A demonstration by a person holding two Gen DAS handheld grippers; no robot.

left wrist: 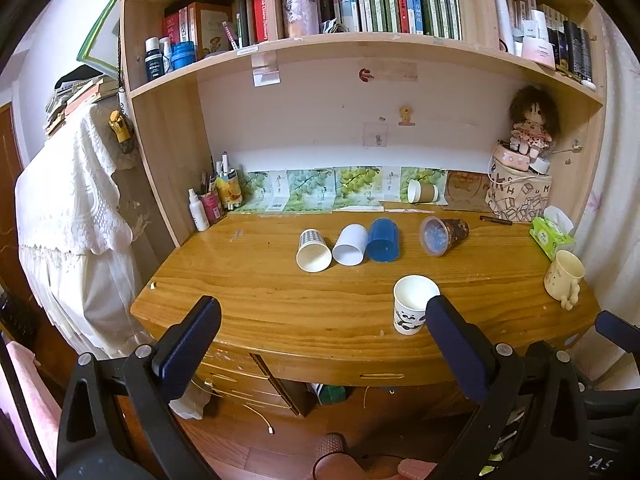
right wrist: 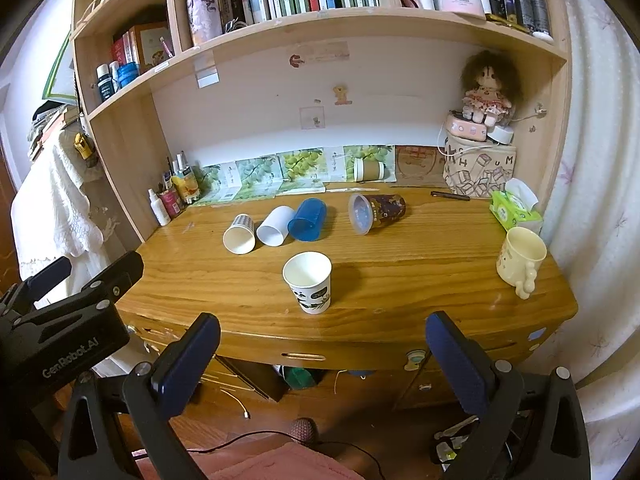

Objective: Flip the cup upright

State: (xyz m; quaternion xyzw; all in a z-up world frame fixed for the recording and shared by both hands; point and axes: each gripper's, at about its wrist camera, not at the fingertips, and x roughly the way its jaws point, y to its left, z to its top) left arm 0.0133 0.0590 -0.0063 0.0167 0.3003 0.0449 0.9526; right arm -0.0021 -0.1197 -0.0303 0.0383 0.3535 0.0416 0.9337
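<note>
A wooden desk is filling both views, with a bookshelf rising behind it. Both grippers are hanging off the near edge, short of the desk, touching nothing. The left gripper is standing spread wide with nothing between its fingers; the right gripper is likewise gaping and bare.

A doll is sitting on boxes in the far right corner. A cream mug is standing upright near the right edge, just in front of a green tissue pack.

Four cups are lying on their sides in a row across the middle of the desk, mouths facing the cameras: a checked cup, a white cup, a blue cup and, apart to the right, a dark cup. The first three are lying just beside one another.

The panda cup is standing upright near the front edge, mouth up, apart from the row. A brown cup is lying on its side at the back wall.
</note>
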